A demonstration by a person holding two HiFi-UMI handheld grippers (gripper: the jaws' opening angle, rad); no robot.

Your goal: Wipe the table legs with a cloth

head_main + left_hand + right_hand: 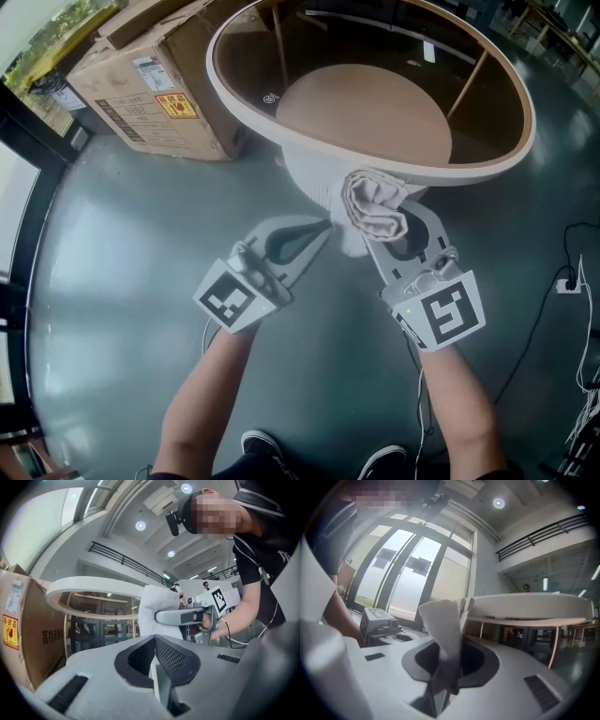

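A round table with a white rim (375,159) and thin wooden legs (279,42) stands on the grey floor ahead of me. A bunched white cloth (375,208) is pinched in my right gripper (380,223), just below the near rim. The right gripper view shows the cloth (445,620) standing up from the shut jaws, the table rim (529,604) and one leg (555,644) beyond. My left gripper (326,227) is shut and empty, its tip beside the cloth. In the left gripper view the cloth (157,609) hangs beside the rim (89,585).
A large cardboard box (155,80) sits on the floor left of the table, close to its rim. Cables and a plug (570,281) trail on the floor at the right. Dark window frames (23,234) run along the left. My shoes (262,445) show at the bottom.
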